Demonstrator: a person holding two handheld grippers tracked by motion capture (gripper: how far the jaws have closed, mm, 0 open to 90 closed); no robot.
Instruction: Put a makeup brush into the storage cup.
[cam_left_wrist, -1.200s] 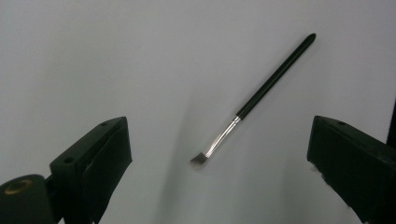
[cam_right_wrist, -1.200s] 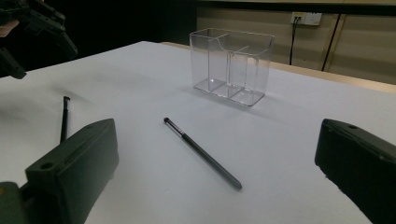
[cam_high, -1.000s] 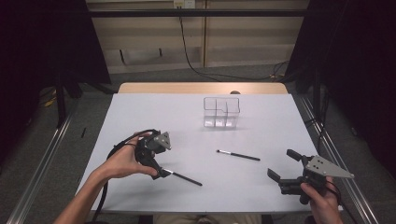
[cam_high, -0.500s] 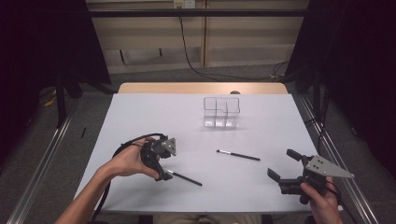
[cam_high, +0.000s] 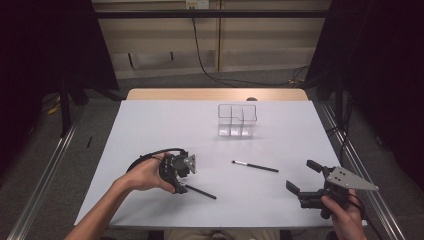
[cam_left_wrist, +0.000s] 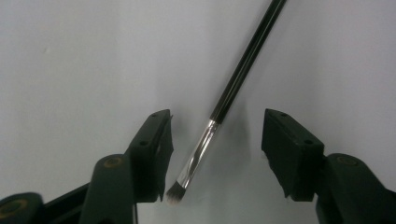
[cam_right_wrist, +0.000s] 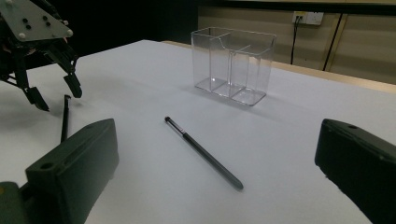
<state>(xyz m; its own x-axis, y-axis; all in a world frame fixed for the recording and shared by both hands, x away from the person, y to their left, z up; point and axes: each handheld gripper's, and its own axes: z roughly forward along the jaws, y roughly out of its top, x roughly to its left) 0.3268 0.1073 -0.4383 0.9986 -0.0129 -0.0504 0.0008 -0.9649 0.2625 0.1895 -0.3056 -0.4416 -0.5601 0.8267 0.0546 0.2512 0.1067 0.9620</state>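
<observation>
A black-handled makeup brush (cam_left_wrist: 233, 88) lies on the white table, its silver ferrule and bristle tip between the jaws of my left gripper (cam_left_wrist: 217, 116). Those jaws have just been closing; a gap still shows on each side of the brush, so neither pad touches it. In the high view the left gripper (cam_high: 179, 188) points down at the brush's (cam_high: 201, 192) near end. A second thin dark brush (cam_high: 255, 166) lies at mid-table. My right gripper (cam_high: 302, 176) stands open near the front right edge, with nothing between its jaws, facing that second brush (cam_right_wrist: 203, 153).
A clear two-compartment organizer (cam_high: 237, 120) stands upright toward the back of the table (cam_high: 150, 125), empty as far as I can tell. In the right gripper view the organizer (cam_right_wrist: 233, 65) sits beyond the second brush, and the left gripper (cam_right_wrist: 56, 95) hangs at far left.
The left hand has come down and slightly right onto the end of the near brush, and its jaws have narrowed around it. The right gripper has stayed where it was.
</observation>
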